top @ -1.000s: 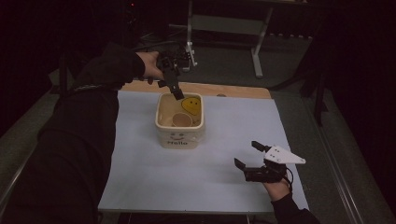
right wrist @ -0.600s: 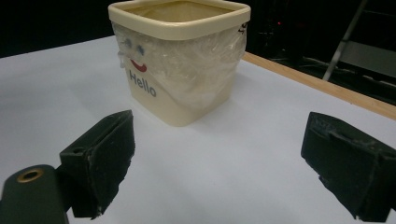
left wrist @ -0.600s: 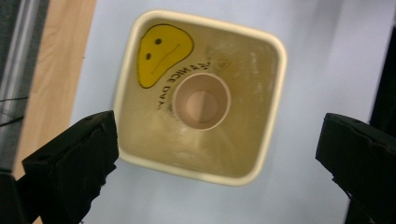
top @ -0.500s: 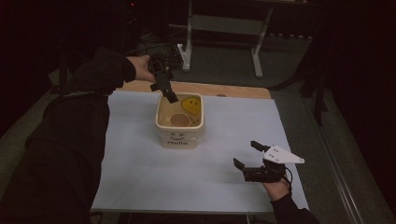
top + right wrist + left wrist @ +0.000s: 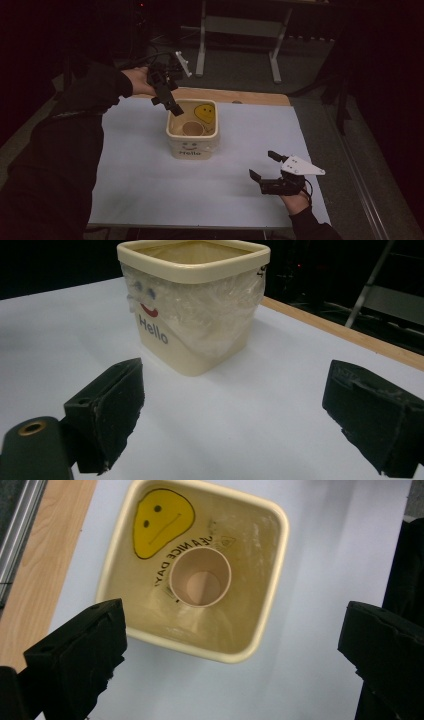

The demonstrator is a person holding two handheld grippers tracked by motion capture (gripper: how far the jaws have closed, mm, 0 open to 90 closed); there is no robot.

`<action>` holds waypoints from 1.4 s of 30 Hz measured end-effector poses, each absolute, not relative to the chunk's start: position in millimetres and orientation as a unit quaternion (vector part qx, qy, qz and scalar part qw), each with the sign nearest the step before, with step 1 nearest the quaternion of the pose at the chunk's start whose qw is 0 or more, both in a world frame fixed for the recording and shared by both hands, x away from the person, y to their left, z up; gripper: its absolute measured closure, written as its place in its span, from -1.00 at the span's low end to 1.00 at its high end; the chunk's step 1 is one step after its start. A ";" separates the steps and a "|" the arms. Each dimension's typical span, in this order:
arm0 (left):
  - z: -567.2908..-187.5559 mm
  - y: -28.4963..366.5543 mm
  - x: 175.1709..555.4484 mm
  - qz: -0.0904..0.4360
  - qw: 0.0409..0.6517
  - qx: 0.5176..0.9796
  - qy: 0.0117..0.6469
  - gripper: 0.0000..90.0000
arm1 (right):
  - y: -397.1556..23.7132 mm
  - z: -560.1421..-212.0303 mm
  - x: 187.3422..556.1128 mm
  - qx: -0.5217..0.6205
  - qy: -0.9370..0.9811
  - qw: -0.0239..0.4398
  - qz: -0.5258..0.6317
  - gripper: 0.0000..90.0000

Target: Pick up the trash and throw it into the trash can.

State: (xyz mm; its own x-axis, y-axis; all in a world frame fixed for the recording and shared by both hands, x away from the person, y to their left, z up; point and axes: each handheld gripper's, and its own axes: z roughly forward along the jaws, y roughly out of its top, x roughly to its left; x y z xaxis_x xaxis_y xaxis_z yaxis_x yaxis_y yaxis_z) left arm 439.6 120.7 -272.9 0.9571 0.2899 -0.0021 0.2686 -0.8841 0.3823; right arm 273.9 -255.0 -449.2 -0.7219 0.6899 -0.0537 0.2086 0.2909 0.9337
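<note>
Paper cup (image 5: 200, 577), brown and round, sits upright at the bottom of the cream square tub (image 5: 216, 134), close beside the yellow smiley sticker (image 5: 161, 521) on the tub's inner wall. That tub stands near the middle of the white table cover (image 5: 140, 170), the word "Hello" and a little face printed on its front. And look at the left gripper (image 5: 167, 102): it hangs over the tub's far left corner, tilted downward, jaws spread wide in its own view with nothing between them, the cup framed right in the gap far below. Over on the near right side, the right gripper (image 5: 264, 167) rests low by the table's front edge, well apart from the tub, its grey three-cornered plate (image 5: 300, 165) on top. Its jaws gape wide too and carry nothing; from its own camera the tub (image 5: 192, 300) stands ahead, wrapped in a crinkled clear liner. A strip of bare wooden table edge (image 5: 250, 96) shows beyond the white cover, behind the tub.
</note>
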 end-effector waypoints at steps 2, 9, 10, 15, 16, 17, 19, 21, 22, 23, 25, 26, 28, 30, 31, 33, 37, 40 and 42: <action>-275.5 125.5 434.4 0.027 0.200 0.968 0.148 -0.99 | -254.4 -449.3 274.3 0.291 0.769 0.232 0.519 -0.79; -284.8 139.2 420.3 0.026 0.212 0.966 0.148 -0.99 | -253.2 -449.6 275.1 0.291 0.771 0.231 0.518 -0.79; -286.6 141.0 418.3 0.022 0.214 0.966 0.146 -0.99 | -253.1 -449.6 275.2 0.291 0.771 0.230 0.518 -0.79; -296.2 151.6 409.7 0.016 0.231 0.961 0.154 -0.99 | -252.5 -449.7 275.3 0.290 0.771 0.231 0.518 -0.79; -298.0 153.5 407.9 0.018 0.232 0.960 0.155 -0.99 | -252.5 -449.7 275.2 0.290 0.771 0.231 0.518 -0.79; -299.3 154.7 406.3 0.020 0.232 0.960 0.155 -0.99 | -252.6 -449.6 275.2 0.290 0.771 0.232 0.517 -0.79; -302.6 158.6 402.0 0.016 0.238 0.958 0.158 -0.99 | -252.6 -449.7 275.3 0.289 0.771 0.231 0.518 -0.79; -305.1 162.0 398.5 0.013 0.241 0.958 0.158 -0.99 | -252.4 -449.8 275.4 0.290 0.772 0.229 0.517 -0.79; -306.8 163.5 396.8 0.017 0.243 0.957 0.159 -0.99 | -252.3 -449.9 275.4 0.290 0.772 0.230 0.517 -0.79; -308.0 164.5 395.4 0.016 0.243 0.957 0.160 -0.99 | -252.1 -449.7 275.3 0.290 0.772 0.230 0.516 -0.79; -313.0 167.0 390.4 0.017 0.243 0.957 0.158 -0.99 | -252.1 -449.5 275.1 0.289 0.772 0.231 0.517 -0.79; -315.6 168.3 388.0 0.016 0.245 0.957 0.157 -0.99 | -252.2 -449.4 275.1 0.288 0.772 0.232 0.516 -0.79; -319.7 170.6 384.2 0.015 0.249 0.955 0.160 -0.99 | -252.6 -449.3 275.1 0.288 0.772 0.232 0.517 -0.79; -325.7 173.0 378.1 0.010 0.258 0.953 0.159 -0.99 | -252.7 -449.3 275.1 0.288 0.772 0.232 0.517 -0.79; -328.8 173.9 375.4 0.008 0.261 0.952 0.159 -0.99 | -252.7 -449.3 275.1 0.288 0.772 0.232 0.517 -0.79; -335.4 175.2 369.7 0.012 0.258 0.953 0.155 -0.99 | -252.5 -449.4 275.2 0.288 0.772 0.232 0.517 -0.79; -344.4 179.8 360.1 0.011 0.277 0.948 0.160 -0.99 | -251.8 -449.4 275.1 0.288 0.773 0.232 0.516 -0.79; -349.7 182.6 351.5 0.014 0.293 0.941 0.166 -0.99 | -251.7 -449.4 275.1 0.288 0.773 0.233 0.515 -0.79; -354.3 183.2 346.9 0.013 0.300 0.939 0.169 -0.99 | -251.7 -449.5 275.2 0.289 0.773 0.232 0.515 -0.79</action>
